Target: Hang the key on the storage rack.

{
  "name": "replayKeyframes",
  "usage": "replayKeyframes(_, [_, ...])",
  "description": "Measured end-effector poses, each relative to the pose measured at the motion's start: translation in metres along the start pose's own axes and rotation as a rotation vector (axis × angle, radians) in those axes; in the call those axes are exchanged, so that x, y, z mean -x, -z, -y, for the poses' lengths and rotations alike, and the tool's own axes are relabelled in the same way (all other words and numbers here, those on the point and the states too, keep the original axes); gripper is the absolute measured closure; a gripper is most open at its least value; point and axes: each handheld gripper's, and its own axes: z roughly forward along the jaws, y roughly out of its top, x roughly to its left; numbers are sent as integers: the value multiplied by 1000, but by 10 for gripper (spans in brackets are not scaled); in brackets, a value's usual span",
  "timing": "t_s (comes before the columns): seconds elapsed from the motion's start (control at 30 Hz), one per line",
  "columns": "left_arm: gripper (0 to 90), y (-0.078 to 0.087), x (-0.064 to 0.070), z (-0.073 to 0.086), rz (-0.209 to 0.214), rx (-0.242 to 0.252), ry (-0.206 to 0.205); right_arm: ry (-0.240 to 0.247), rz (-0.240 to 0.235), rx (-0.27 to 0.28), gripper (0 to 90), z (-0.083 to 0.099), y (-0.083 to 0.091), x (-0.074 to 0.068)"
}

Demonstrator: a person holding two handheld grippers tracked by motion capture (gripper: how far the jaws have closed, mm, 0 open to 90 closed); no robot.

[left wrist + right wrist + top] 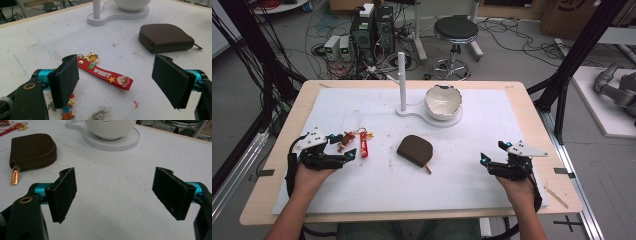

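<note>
The left tool [343, 148] sits low over the white mat on the table [277, 150], its jaws spread wide and holding nothing, with the red keychain strap [106, 74] lying flat on the mat between them and a little ahead. In the left gripper view the strap reads "WOODY", its gold clasp [92, 57] points away from the tool, and a small toy figure [68, 113] lies just beside the near jaw, partly hidden by it. The strap touches neither jaw, so the grasp is judged not yet begun; the work seems to be at the approach stage, with closing on the strap, lifting it and carrying it somewhere all left to do. The right tool [492, 152] rests at the other side of the table, well apart from the keychain, its jaws likewise wide and empty over bare mat. A brown zip pouch [415, 149] lies closed near the middle of the table, between the two tools, untouched. Farther back stands a white stand with an upright post [401, 82] and a white bowl [442, 101] on its base; nothing hangs on the post, and the bowl looks empty in the high view.
</note>
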Motion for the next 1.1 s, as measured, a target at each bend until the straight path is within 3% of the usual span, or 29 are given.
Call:
replayKeyframes(0.2, [216, -2, -2, 2, 0, -3, 14, 16, -15, -13, 199, 3, -4, -1])
replayKeyframes(0.23, [216, -4, 0, 2, 0, -18, -1, 25, -14, -22, 199, 3, -5, -2])
replayKeyframes(0.47, [216, -1, 0, 2, -4, -9, -2, 26, -3, -16, 199, 1, -3, -3])
replayKeyframes(0.8, [216, -1, -13, 4, -48, -14, 15, 28, 7, -19, 199, 1, 0, -8])
replayKeyframes(0.93, [216, -10, -21, 4, -70, -36, 17, 30, 9, -24, 199, 2, 0, -7])
replayKeyframes(1.1, [216, -21, -32, 6, -101, -57, 53, 28, 9, -30, 199, 4, 0, -6])
